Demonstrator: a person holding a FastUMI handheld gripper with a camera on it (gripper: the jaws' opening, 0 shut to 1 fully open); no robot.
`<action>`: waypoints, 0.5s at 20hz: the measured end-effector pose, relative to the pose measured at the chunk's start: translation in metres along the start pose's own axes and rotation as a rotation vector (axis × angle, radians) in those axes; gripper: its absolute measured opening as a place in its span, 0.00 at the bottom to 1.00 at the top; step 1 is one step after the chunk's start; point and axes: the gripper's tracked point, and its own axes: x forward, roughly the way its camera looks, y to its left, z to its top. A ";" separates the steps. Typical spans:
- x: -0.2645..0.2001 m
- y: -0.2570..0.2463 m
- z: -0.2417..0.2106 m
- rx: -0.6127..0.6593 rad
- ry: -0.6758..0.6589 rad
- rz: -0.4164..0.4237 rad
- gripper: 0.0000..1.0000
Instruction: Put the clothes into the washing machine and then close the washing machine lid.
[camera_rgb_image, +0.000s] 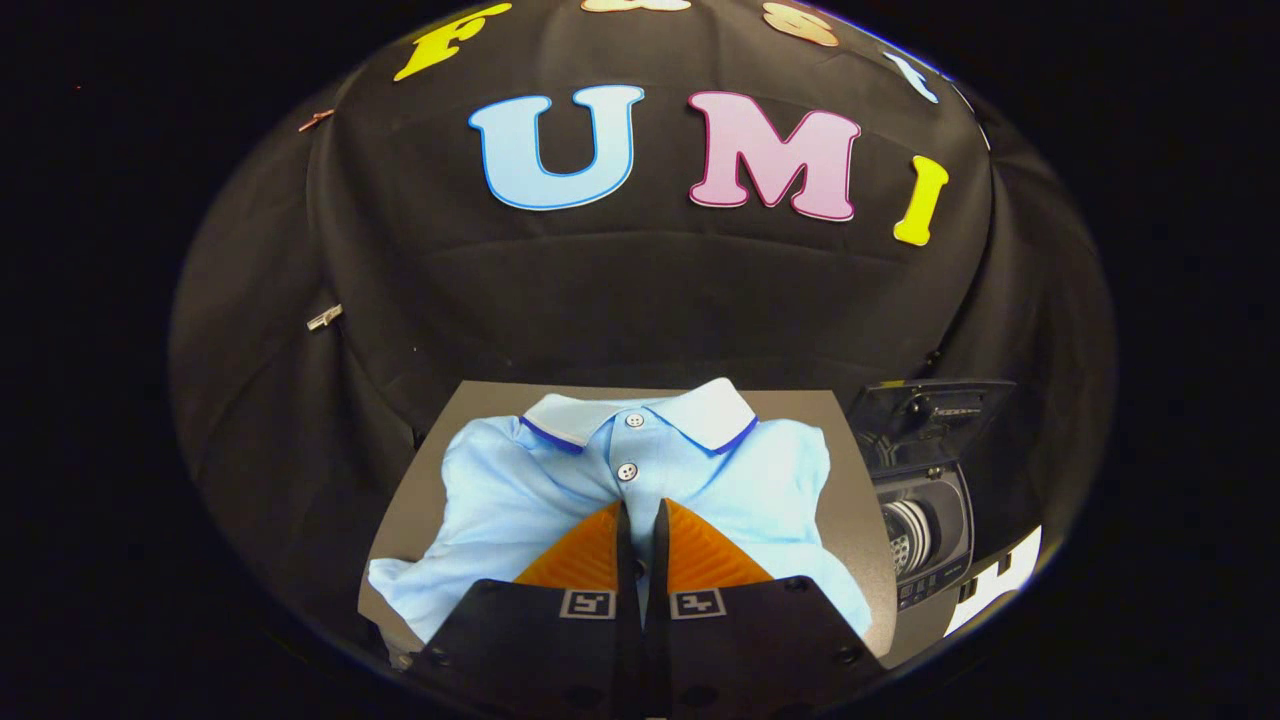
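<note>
Gripper (640, 515) fingers nearly closed, thin pinch of light-blue cotton polo shirt (560, 480) on grey table (420, 500); fabric could slip before reaching open-lidded dark washing machine (925, 530).

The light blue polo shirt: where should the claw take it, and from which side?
Grip the polo shirt at mid-chest, just below the lower button, coming down from above: it lies flat, collar away. The claw hovers there, fingers nearly closed.

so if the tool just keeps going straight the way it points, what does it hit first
Most likely the light blue polo shirt, around its button placket just ahead of the nearly closed tool; depth is hard to judge.
</note>
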 end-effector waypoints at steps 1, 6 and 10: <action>-0.005 -0.005 0.003 -0.005 -0.007 -0.008 0.05; -0.029 -0.029 0.022 -0.002 -0.056 -0.031 0.05; -0.045 -0.062 0.030 -0.043 -0.076 -0.084 0.05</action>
